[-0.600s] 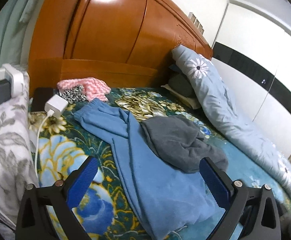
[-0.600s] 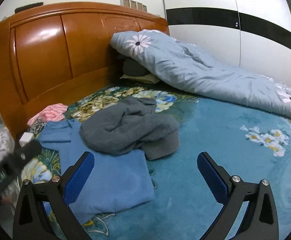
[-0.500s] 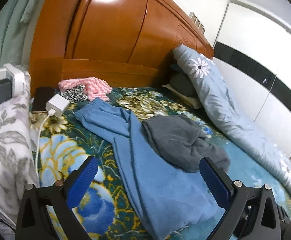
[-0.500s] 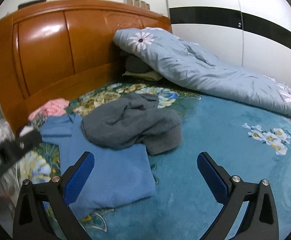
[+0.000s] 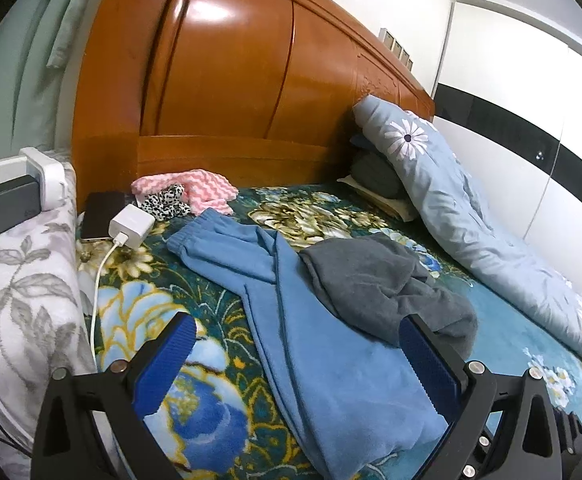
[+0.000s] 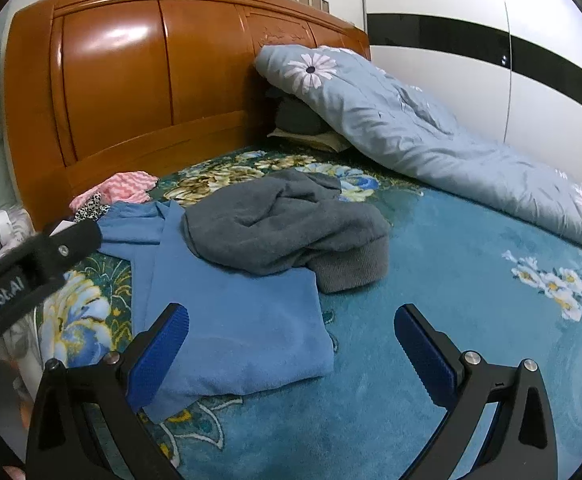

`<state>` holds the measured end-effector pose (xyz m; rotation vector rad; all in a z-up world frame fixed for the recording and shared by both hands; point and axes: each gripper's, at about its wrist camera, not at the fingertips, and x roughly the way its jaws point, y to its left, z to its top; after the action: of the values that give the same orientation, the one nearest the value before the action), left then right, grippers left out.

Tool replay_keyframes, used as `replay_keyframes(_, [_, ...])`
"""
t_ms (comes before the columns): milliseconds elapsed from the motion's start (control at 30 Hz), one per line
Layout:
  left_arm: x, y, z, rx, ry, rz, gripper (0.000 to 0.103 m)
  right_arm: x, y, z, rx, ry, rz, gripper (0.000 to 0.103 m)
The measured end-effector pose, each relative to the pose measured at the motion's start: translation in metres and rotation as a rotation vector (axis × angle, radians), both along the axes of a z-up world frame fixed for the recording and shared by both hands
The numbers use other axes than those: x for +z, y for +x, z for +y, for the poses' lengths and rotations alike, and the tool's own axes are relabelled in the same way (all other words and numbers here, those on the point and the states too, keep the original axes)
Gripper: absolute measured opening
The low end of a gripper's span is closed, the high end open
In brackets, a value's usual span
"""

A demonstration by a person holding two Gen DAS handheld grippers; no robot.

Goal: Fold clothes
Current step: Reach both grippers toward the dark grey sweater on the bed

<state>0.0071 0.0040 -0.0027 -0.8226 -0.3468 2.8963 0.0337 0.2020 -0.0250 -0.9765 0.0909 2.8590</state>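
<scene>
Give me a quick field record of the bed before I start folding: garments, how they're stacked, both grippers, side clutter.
surface: floral bedspread
garment 1: blue pants, spread flat
garment 2: grey sweater, bunched, lying on the blue pants
other cloth: pink zigzag fabric near the headboard
left gripper: open, empty, above the pants
right gripper: open, empty
bedding: light blue quilt along the far side
clutter: white charger, phone

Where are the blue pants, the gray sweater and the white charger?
blue pants [image 5: 343,384]: left wrist view, on the broad lower part.
gray sweater [image 6: 275,224]: right wrist view, middle of the crumpled heap.
white charger [image 5: 132,226]: left wrist view, its top face.
</scene>
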Motion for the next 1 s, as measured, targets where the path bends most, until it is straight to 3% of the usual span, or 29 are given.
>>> replay_keyframes(167, [0.0,-0.002,-0.004,-0.007,0.02,-0.024,0.103,-0.004,0.0,0.001,-0.031,-0.005,-0.006,0.103])
replay_keyframes(400, [0.009,0.0,-0.021,-0.041,0.018,0.016,0.103,-0.006,-0.008,0.02,-0.051,0.0,-0.022,0.103])
replay_keyframes(600, [0.007,-0.006,-0.04,-0.025,0.108,0.01,0.103,-0.011,-0.057,0.045,0.0,-0.01,-0.118,0.101])
replay_keyframes(733, [0.001,-0.009,-0.045,-0.039,0.203,0.002,0.103,-0.017,-0.094,0.057,0.005,-0.026,-0.164,0.091])
replay_keyframes(833, [0.001,-0.01,-0.043,-0.047,0.208,0.009,0.103,-0.028,-0.124,0.064,-0.021,-0.021,-0.213,0.077])
replay_keyframes(1000, [0.002,-0.011,-0.043,-0.046,0.205,-0.002,0.103,-0.043,-0.153,0.069,-0.071,-0.032,-0.275,0.072])
